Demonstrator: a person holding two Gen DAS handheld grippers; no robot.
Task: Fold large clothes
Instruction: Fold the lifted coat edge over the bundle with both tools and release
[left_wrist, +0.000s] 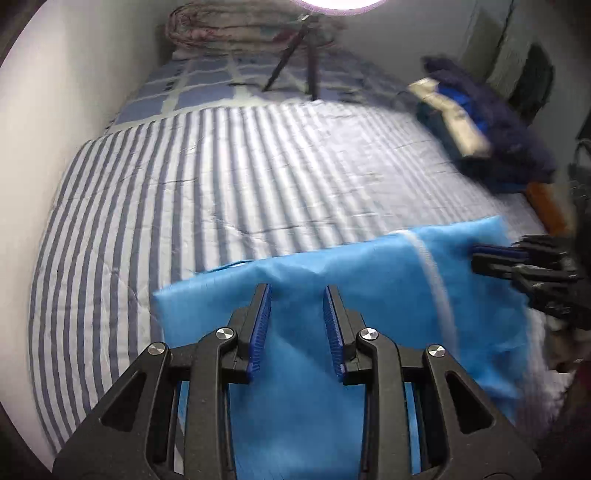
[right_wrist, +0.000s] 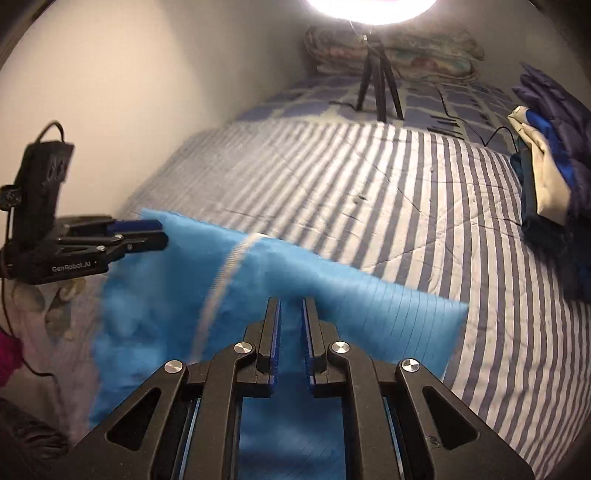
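Both grippers hover over a bright blue thin fabric garment (left_wrist: 332, 280) lying on the blue-and-white striped quilt (left_wrist: 221, 177). Left gripper (left_wrist: 297, 295) has its jaws apart, pinching nothing. Right gripper (right_wrist: 291, 310) shows a narrow gap, its pads not pressing the cloth.

Left tool (left_wrist: 297, 291) jaws parted, right tool (right_wrist: 291, 306) jaws narrowly apart, both angled downward

Blue garment (right_wrist: 332, 295) over striped bedspread (right_wrist: 369, 184).
Right gripper (right_wrist: 291, 306) jaws slightly apart above the cloth; left gripper (right_wrist: 162, 234) at its far corner; tripod (right_wrist: 378, 85) behind.
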